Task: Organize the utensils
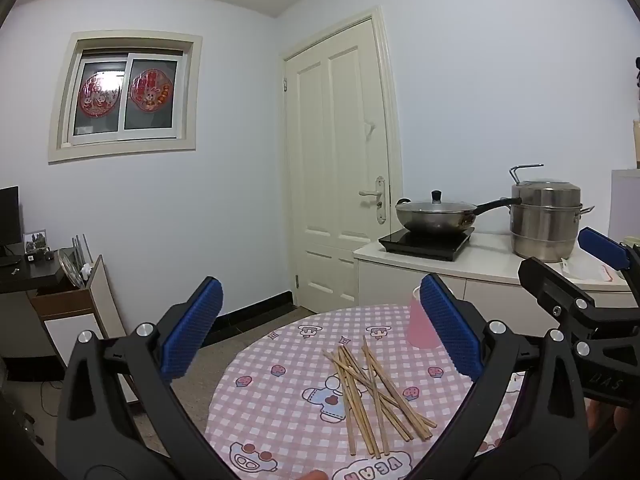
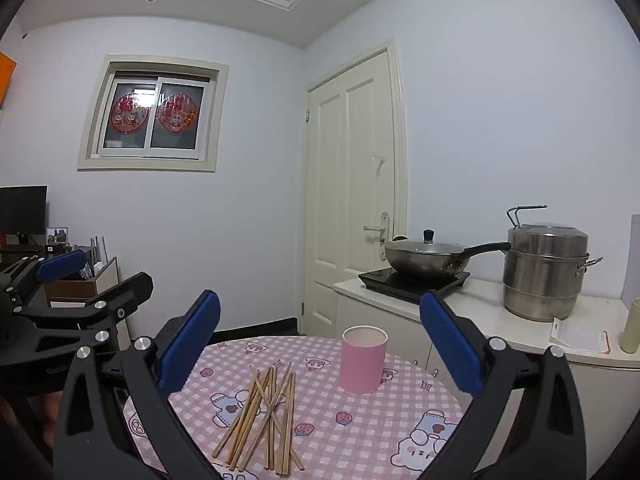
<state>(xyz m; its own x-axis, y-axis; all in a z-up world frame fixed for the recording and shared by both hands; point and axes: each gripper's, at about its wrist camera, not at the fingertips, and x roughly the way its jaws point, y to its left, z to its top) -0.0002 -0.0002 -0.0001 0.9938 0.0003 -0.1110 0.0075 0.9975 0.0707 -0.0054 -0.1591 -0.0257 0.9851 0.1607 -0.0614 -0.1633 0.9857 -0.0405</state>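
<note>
Several wooden chopsticks (image 1: pixel 372 394) lie in a loose crossed pile on the round table with a pink checked cloth (image 1: pixel 280 412). A pink cup (image 2: pixel 363 359) stands upright and empty behind them, to the right; in the left wrist view the cup (image 1: pixel 420 330) is partly hidden by my right finger pad. My left gripper (image 1: pixel 320 328) is open and empty, held above the table short of the pile. My right gripper (image 2: pixel 320 340) is open and empty, above the near edge of the table. The chopsticks (image 2: pixel 264 416) lie between its fingers in view.
A white counter (image 2: pixel 500 320) behind the table holds an induction hob with a lidded wok (image 2: pixel 424 258), a steel steamer pot (image 2: pixel 544 272) and a paper. A closed door (image 2: pixel 352 184) is behind. A desk with a monitor (image 1: pixel 10 216) and a cabinet stand at left.
</note>
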